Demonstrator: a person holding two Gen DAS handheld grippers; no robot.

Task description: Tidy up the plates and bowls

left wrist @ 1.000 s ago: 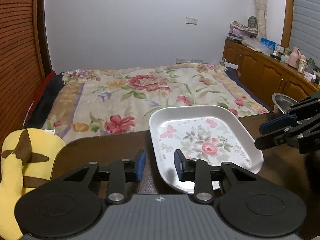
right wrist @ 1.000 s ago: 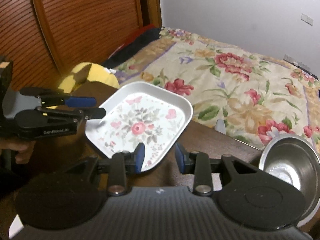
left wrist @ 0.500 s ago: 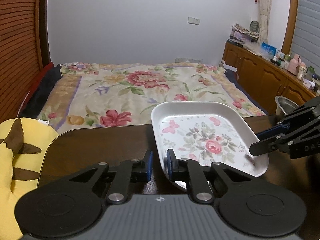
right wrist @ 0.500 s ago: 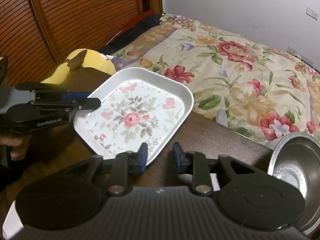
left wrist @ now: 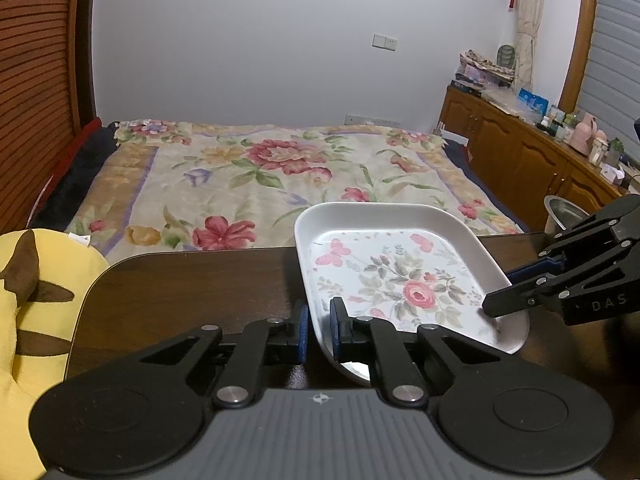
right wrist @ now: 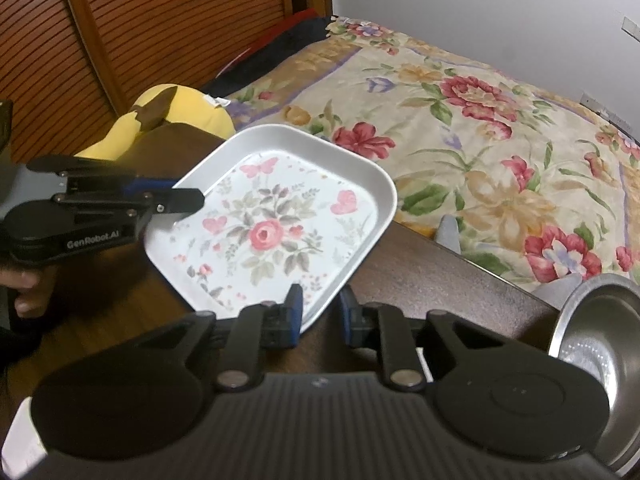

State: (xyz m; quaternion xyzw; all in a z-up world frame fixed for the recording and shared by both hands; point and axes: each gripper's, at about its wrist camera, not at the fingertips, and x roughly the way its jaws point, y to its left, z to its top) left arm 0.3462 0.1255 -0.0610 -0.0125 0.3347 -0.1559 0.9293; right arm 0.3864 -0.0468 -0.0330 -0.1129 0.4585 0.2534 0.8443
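Left wrist view: two grippers straddle opposite edges of a floral plate on a dark table at the foot of a bed.

Far off lies the bed (left wrist: 256, 176) under a flowered quilt, with a wooden cabinet (left wrist: 532, 152) along the right wall; the dark brown table (left wrist: 192, 284) fills the near ground, a yellow plush toy (left wrist: 36, 300) at its left edge. The white rose-printed plate (left wrist: 404, 276) sits right of the table's centre, its near edge raised. The left gripper (left wrist: 319, 330) is clenched on the plate's near-left rim, pads on either side of it. The right gripper (right wrist: 322, 314) straddles the opposite rim with a gap remaining, unclosed. A steel bowl (right wrist: 596, 340) stands at the table's far-right corner, apart from the plate.
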